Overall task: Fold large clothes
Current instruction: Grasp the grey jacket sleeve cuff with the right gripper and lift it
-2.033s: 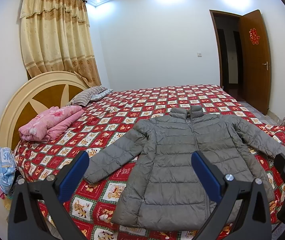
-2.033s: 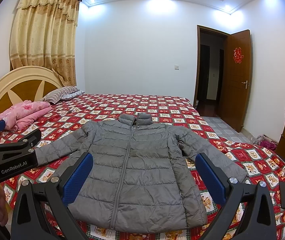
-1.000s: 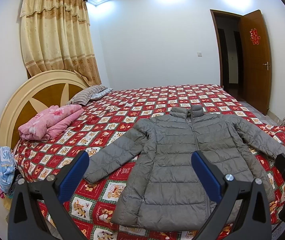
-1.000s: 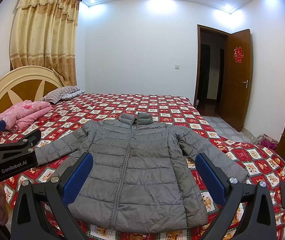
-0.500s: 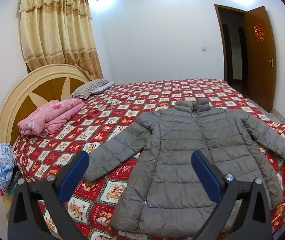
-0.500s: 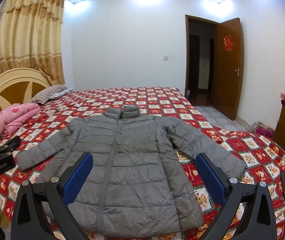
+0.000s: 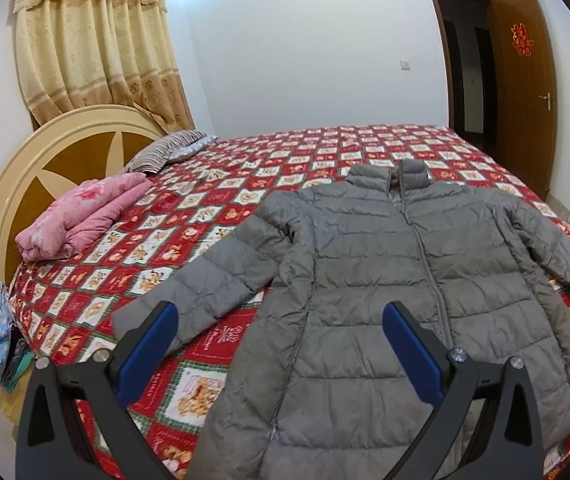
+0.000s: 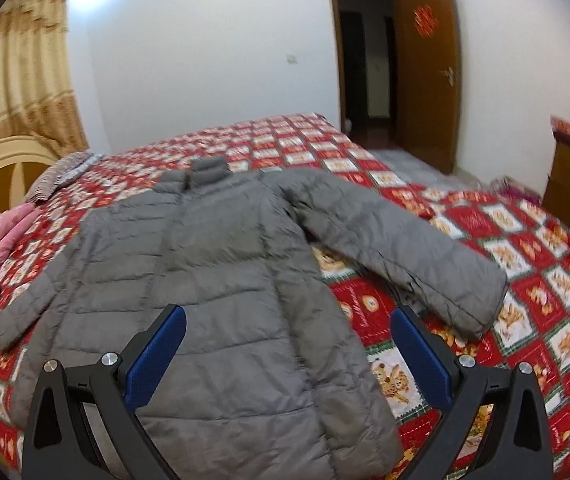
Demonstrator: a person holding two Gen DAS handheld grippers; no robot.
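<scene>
One jacket, one pink quilt, two pillows.

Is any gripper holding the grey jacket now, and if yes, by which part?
Nothing is held. The left gripper and the right gripper are both open above the grey jacket, which lies flat on the bed.

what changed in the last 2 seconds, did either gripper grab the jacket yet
No grab yet. Both grippers have moved in toward the bed and tilted down: the left gripper now points near the jacket's left sleeve, and the right gripper has swung right toward the other sleeve. Both stayed open and empty. The jacket lies flat and spread as before; the pink blanket has not moved.
</scene>
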